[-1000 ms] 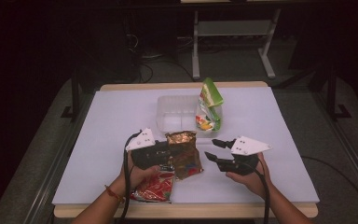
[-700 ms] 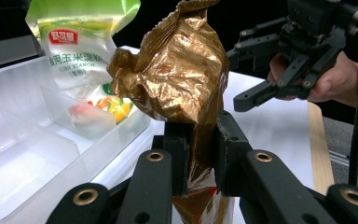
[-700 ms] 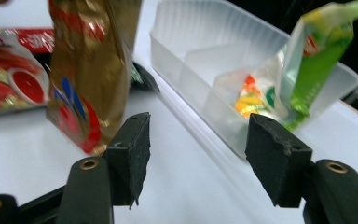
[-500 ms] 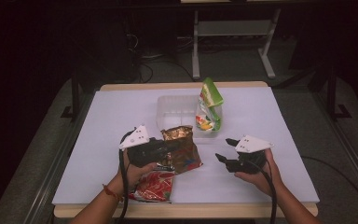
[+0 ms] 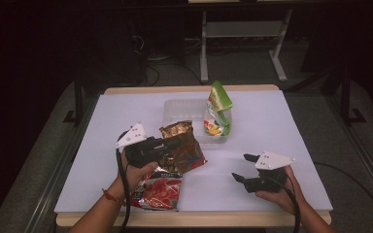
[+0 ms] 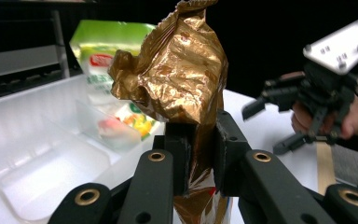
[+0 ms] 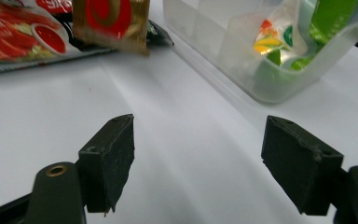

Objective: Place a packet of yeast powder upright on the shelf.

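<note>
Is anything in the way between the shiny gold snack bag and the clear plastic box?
Nothing visible blocks it. The left tongs are shut on the crinkly gold foil snack bag, and the clear plastic box sits just beyond it. The green snack pouch already stands at the box's right end, leaving the rest free.

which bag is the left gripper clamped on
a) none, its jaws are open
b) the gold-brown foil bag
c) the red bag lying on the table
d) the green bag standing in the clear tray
b: in the left gripper view the left gripper has both jaws pressed on the crinkled gold-brown foil bag, lifted above the red bag.
</note>
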`<state>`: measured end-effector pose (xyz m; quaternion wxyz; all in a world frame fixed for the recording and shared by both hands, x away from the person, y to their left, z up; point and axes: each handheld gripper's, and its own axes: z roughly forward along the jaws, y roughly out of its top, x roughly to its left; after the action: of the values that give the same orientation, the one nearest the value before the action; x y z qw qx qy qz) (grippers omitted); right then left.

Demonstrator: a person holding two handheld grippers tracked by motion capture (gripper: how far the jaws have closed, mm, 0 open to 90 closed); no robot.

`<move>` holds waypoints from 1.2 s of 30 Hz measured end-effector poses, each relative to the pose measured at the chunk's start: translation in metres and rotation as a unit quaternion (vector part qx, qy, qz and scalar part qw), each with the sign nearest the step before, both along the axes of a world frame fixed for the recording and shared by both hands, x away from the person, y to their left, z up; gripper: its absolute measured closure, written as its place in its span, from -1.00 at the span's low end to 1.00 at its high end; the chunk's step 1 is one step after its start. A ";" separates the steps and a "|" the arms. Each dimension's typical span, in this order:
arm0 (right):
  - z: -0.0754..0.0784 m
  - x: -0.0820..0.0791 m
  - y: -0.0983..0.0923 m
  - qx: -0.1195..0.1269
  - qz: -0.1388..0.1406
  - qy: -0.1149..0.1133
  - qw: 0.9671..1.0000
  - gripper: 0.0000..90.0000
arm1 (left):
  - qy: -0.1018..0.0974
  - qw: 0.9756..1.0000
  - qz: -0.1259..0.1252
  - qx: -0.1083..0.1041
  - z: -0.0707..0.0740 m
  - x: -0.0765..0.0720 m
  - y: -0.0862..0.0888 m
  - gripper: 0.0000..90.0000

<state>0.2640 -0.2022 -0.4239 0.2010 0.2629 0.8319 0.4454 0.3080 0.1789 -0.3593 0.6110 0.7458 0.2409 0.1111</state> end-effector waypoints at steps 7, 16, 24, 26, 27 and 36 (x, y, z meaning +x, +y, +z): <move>-0.007 0.001 -0.005 0.015 -0.032 0.002 0.999 -0.52 | -0.005 1.000 0.028 -0.010 0.008 0.009 0.004 0.74; -0.011 0.002 -0.001 0.008 -0.026 0.006 1.000 -0.52 | -0.009 0.998 0.065 -0.021 0.018 0.023 0.006 0.75; -0.013 0.002 -0.001 0.008 -0.029 0.007 1.000 -0.52 | -0.008 0.994 0.108 -0.017 0.023 0.043 -0.002 0.75; -0.013 0.002 -0.001 0.009 -0.032 0.007 0.999 -0.53 | -0.005 0.993 0.115 -0.015 0.022 0.048 -0.004 0.75; -0.013 0.002 -0.002 0.011 -0.036 0.007 0.999 -0.54 | -0.003 0.993 0.119 -0.016 0.022 0.051 -0.006 0.75; -0.014 0.003 -0.004 0.015 -0.043 0.008 0.999 -0.55 | 0.010 0.986 0.165 -0.002 0.015 0.074 -0.023 0.75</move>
<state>0.2667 -0.2062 -0.4377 0.2093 0.3049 0.8145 0.4470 0.3823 0.1563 -0.3447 0.5831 0.6961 0.3666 0.2023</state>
